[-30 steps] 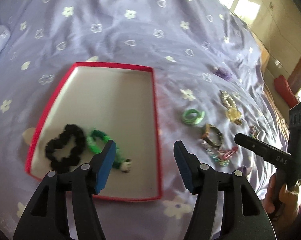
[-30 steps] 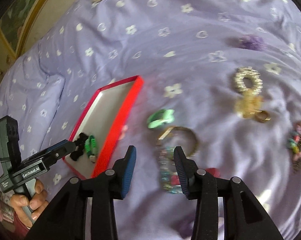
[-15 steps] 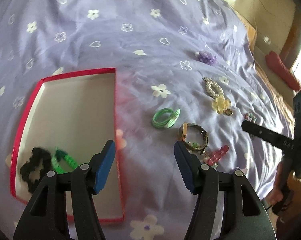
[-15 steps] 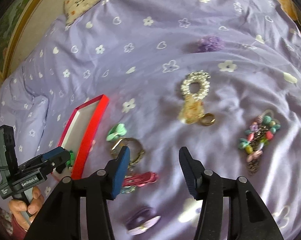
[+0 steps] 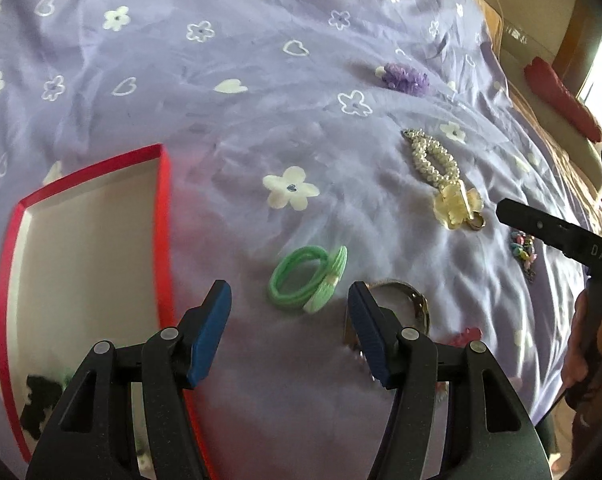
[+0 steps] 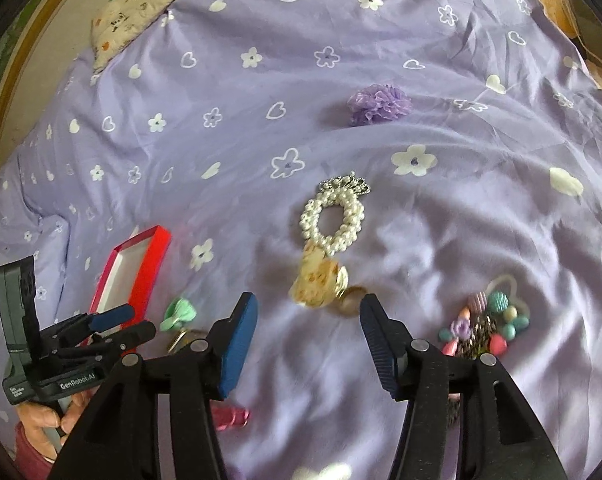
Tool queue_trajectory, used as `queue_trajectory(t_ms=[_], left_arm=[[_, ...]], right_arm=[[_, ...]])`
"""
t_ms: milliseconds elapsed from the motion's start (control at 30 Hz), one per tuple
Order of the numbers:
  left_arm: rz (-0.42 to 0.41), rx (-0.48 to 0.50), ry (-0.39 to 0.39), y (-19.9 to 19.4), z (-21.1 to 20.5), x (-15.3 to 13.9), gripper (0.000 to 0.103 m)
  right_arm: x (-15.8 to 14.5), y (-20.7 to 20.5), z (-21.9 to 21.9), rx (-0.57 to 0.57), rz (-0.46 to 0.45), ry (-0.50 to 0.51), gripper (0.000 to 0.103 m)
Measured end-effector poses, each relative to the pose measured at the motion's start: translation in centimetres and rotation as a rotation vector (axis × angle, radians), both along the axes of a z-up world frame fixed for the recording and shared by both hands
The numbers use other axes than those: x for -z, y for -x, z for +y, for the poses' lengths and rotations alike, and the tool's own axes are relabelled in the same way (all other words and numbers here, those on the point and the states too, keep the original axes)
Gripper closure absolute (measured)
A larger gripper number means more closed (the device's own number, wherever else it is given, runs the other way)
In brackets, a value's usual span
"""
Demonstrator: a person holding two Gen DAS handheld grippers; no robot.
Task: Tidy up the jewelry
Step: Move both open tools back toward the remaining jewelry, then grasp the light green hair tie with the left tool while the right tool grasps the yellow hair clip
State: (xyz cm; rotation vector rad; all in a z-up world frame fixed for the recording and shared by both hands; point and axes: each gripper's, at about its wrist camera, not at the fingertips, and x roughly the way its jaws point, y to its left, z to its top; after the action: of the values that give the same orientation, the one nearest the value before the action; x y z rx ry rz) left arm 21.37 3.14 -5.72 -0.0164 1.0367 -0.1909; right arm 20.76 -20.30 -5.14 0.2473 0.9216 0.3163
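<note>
A red box (image 5: pixel 163 216) with a white inside lies on the purple bedspread, holding a black scrunchie (image 5: pixel 37 396). My left gripper (image 5: pixel 289 332) is open and empty, just short of a green hair tie (image 5: pixel 307 276); a metal bangle (image 5: pixel 413 304) lies by its right finger. My right gripper (image 6: pixel 307 346) is open and empty, just short of a yellow flower clip (image 6: pixel 317 284) and a gold ring (image 6: pixel 351 300). A pearl bracelet (image 6: pixel 335 216) lies beyond them. The box (image 6: pixel 141 264) and hair tie (image 6: pixel 179 314) show at the left of the right wrist view.
A purple flower scrunchie (image 6: pixel 377 104) lies farther back. A colourful bead bracelet (image 6: pixel 485 324) sits right of my right gripper, a pink clip (image 6: pixel 231 418) under it. A patterned pillow (image 6: pixel 157 4) is at the bed's far end. A red object (image 5: pixel 561 96) lies off the bed.
My left gripper moved right from the box to the green hair tie. My right gripper opened wider and moved forward and right from the bangle to the flower clip and ring.
</note>
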Motion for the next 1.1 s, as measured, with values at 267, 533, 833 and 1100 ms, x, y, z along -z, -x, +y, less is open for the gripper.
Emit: queue_trajectory(t_ms=[267,533,833,1100], left_arm=[[0.039,0.018,-0.011,-1.8,-0.8,2.3,0.049],[0.033,0.027,0.035,-1.7,-0.3,2.2,0.088],[-0.015,-0.018,0.111,0.0,1.6,0.2,0.093],[-0.057,-0.057,0.145,2.8,4.1,-1.9,0.093]], right_arm=[[2.0,-2.0,1.1,-0.021,0.021,0.045,0.048],[2.4,-2.3,2.0,-0.033,0.002,0.078,0.074],[0.3,-0.6,2.7,-0.059,-0.043,0.043,0.074],[-0.7,0.4,5.6,-0.120,-0.043,-0.005,0.074]])
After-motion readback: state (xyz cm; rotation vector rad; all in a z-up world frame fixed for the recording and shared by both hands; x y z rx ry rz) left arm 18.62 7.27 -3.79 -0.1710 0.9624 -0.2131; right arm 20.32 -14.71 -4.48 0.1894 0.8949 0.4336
